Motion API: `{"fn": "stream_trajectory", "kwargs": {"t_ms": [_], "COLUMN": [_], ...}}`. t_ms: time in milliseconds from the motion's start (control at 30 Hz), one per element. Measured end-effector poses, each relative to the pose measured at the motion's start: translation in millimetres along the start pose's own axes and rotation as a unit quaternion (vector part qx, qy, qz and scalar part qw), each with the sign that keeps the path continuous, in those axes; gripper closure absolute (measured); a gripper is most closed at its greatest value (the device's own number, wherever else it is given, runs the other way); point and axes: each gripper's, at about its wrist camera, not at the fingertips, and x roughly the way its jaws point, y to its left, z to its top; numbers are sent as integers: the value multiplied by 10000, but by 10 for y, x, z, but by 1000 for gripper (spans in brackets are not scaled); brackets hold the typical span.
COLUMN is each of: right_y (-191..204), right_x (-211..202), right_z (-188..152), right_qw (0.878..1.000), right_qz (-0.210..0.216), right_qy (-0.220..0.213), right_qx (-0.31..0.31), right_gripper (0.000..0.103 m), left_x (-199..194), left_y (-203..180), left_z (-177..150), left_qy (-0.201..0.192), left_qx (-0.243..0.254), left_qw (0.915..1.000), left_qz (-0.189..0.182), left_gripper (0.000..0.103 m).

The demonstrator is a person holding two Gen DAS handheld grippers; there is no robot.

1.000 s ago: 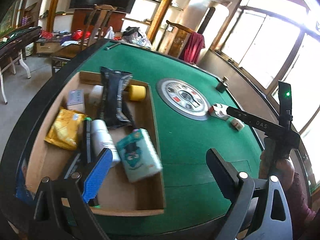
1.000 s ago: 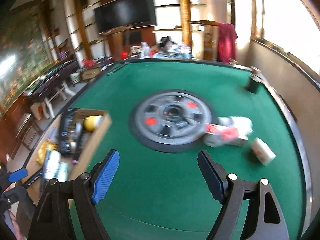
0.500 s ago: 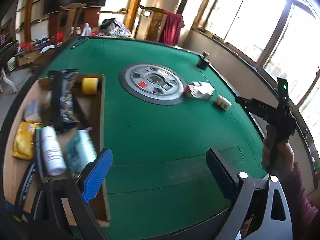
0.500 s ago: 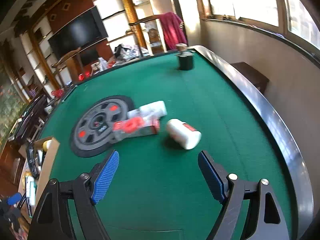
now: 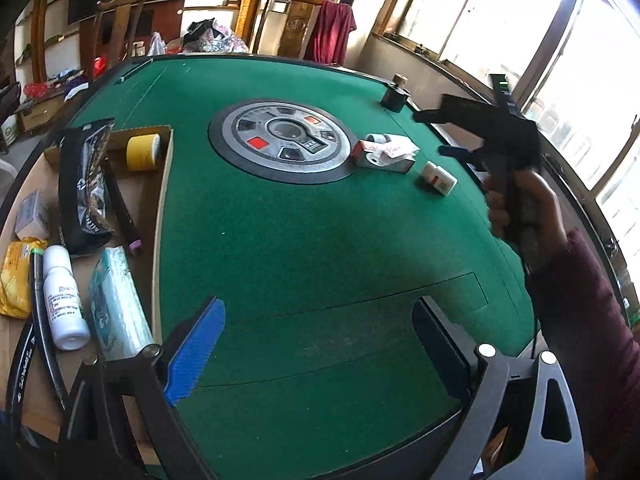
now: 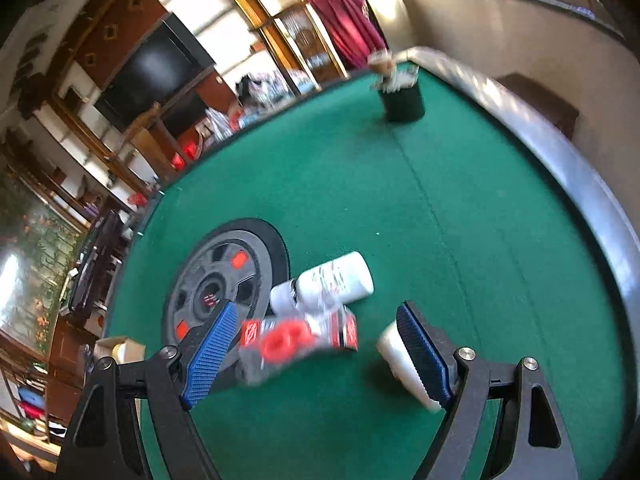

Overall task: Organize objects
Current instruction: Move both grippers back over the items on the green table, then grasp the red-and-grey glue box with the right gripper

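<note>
A: Are the claws holding anything?
B: No. The left claw (image 5: 316, 344) is wide open over bare green table (image 5: 320, 240). The right claw (image 6: 316, 352) is wide open too, above the red pack (image 6: 296, 336).
A: And the little white bottle (image 6: 400, 364)?
B: Lying beside the pack. The box (image 5: 160, 208) sits left, full.

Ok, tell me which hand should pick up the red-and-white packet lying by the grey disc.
Right. The right gripper is open with the red-and-white packet showing between its fingers, not gripped. The left gripper hangs open over bare green felt beside the cardboard box, well short of the packet.
</note>
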Motion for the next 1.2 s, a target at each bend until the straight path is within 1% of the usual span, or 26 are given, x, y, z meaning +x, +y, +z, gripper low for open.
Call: {"fn": "stream_trajectory", "kwargs": {"t_ms": [67,133,200,300,367,400,433,467,500,533,567,600,633,667,700,800,833,867,967,1000,1033,1067,1100,1133,1167,1200], "right_y": [-11,-23,15,164,305,382,475,537,597,641,665,698,745,810,869,973,1000,1026,1127,1153,1172,1183,1195,1221,1255,1271], "right_x": [207,408,521,536,505,483,442,402,331,242,171,101,34,-7,-27,-42,-31,-1,166,203,212,205,195,183,200,230], "right_z": [62,71,40,-85,-219,-288,-372,-433,-484,-522,-540,-551,-568,-602,-639,-677,-669,-656,-606,-611,-608,-625,-643,-687,-726,-763], "right_qw": [9995,9980,9960,9896,9767,9676,9546,9457,9402,9411,9472,9572,9679,9729,9739,9732,9726,9712,9627,9611,9621,9651,9652,9622,9595,9572], "right_qz": [-35,73,333,1006,1660,1988,2367,2594,2716,2672,2481,2119,1575,1089,767,303,60,-93,-450,-509,-389,79,477,820,906,901], "right_qy": [275,564,769,1021,1356,1549,1778,1901,1947,1889,1775,1594,1358,1165,1036,751,590,499,513,553,643,863,1029,1181,1258,1338], "right_qx": [138,290,307,125,-32,-143,-316,-470,-656,-853,-990,-1158,-1411,-1676,-1870,-2151,-2247,-2330,-2619,-2658,-2623,-2470,-2357,-2311,-2352,-2402], "right_gripper": [17,17,17,16,16,16,16,16,16,16,15,14,14,14,14,15,15,15,15,15,15,15,15,16,16,16], "left_x": [-9,-16,-10,6,24,32,39,44,52,55,66,79,92,101,106,109,114,113,109,103,96,84,78,82,93,109], "left_y": [54,96,135,161,165,169,171,176,181,183,186,189,189,188,185,175,178,178,184,191,198,211,224,243,261,274], "left_z": [-4,-8,-10,-13,-16,-21,-21,-24,-28,-31,-36,-39,-42,-46,-51,-63,-55,-58,-68,-70,-71,-75,-76,-70,-65,-60], "left_qy": [-20,-28,-24,-15,10,18,21,22,29,35,46,61,81,95,101,105,105,106,109,108,103,91,84,79,80,89], "left_qx": [-72,-126,-181,-209,-218,-222,-227,-233,-240,-246,-258,-274,-292,-308,-316,-301,-306,-313,-324,-326,-331,-339,-347,-363,-387,-417], "left_qw": [10000,9999,9998,9998,9998,9998,9997,9997,9997,9997,9996,9996,9995,9994,9994,9995,9995,9994,9994,9994,9994,9994,9994,9993,9992,9991], "left_qz": [29,49,51,33,10,-3,-19,-33,-41,-45,-50,-60,-79,-98,-108,-75,-63,-55,-47,-45,-45,-46,-40,-23,-10,2], "left_gripper": [9,9,9,9,9,9,9,9,9,9,9,9,9,9,9,9,9,9,9,9,9,9,9,9,9,9]}}
